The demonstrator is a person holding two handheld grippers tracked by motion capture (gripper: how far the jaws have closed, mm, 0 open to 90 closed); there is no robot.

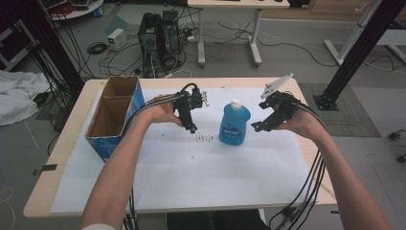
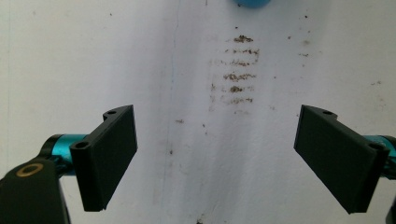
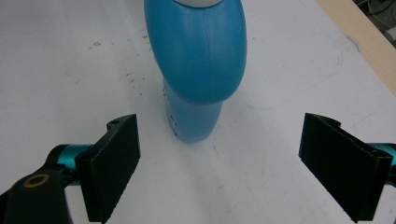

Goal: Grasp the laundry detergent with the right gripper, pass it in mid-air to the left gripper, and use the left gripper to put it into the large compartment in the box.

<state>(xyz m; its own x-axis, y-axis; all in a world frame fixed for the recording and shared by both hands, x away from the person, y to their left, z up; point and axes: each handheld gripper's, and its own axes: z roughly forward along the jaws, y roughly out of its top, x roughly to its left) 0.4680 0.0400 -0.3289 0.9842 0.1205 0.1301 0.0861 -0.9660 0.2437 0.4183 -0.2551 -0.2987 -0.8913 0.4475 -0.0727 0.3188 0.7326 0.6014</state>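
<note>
White-papered table [image 1: 191, 163]; both tools [image 1: 191, 125] [image 1: 257, 126] raised, angled toward bottle [image 1: 234, 123].

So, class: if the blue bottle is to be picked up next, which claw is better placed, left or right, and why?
Probably the right claw. Its open jaws already face the upright blue bottle, which stands centred ahead of them. The left claw, also open, points down at the stained white sheet, with the bottle just at its view's top edge.
</note>
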